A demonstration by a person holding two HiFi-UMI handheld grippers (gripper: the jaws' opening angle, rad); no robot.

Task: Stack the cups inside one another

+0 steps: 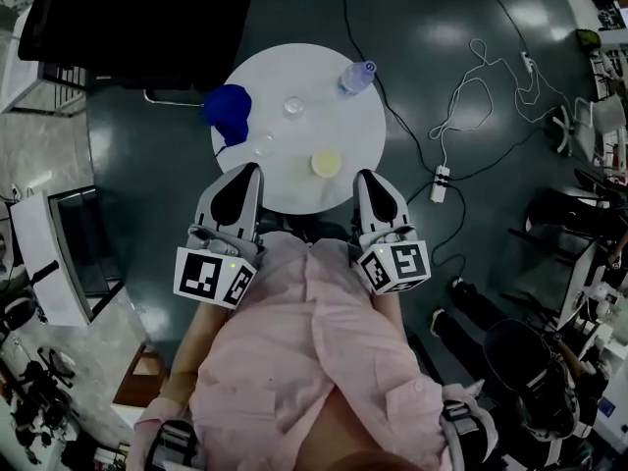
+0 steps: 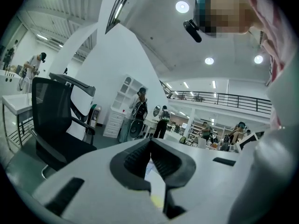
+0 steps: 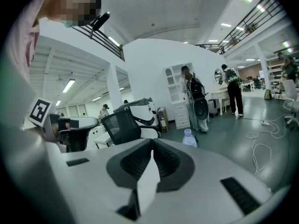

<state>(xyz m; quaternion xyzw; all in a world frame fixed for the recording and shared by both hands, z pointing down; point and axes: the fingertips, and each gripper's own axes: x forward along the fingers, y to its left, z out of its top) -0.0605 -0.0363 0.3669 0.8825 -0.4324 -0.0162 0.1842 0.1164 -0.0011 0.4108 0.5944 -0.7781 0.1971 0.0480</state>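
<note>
A round white table [image 1: 343,116] carries a blue cup [image 1: 228,112] at its left edge, two clear cups [image 1: 293,106] [image 1: 263,146] in the middle and a yellow cup [image 1: 326,164] near the front. My left gripper [image 1: 251,171] hovers over the table's near-left rim, its jaws closed together and empty. My right gripper [image 1: 364,177] sits at the near-right rim, also shut and empty. In the left gripper view the left gripper [image 2: 150,141] shows a sliver of the yellow cup [image 2: 157,200] below its jaws. The right gripper [image 3: 152,141] points level past the table.
A water bottle [image 1: 356,77] [image 3: 188,137] stands at the table's far right. A black office chair [image 1: 137,18] [image 2: 53,125] is behind the table on the left. A power strip [image 1: 441,181] and white cables lie on the floor to the right. People stand in the background.
</note>
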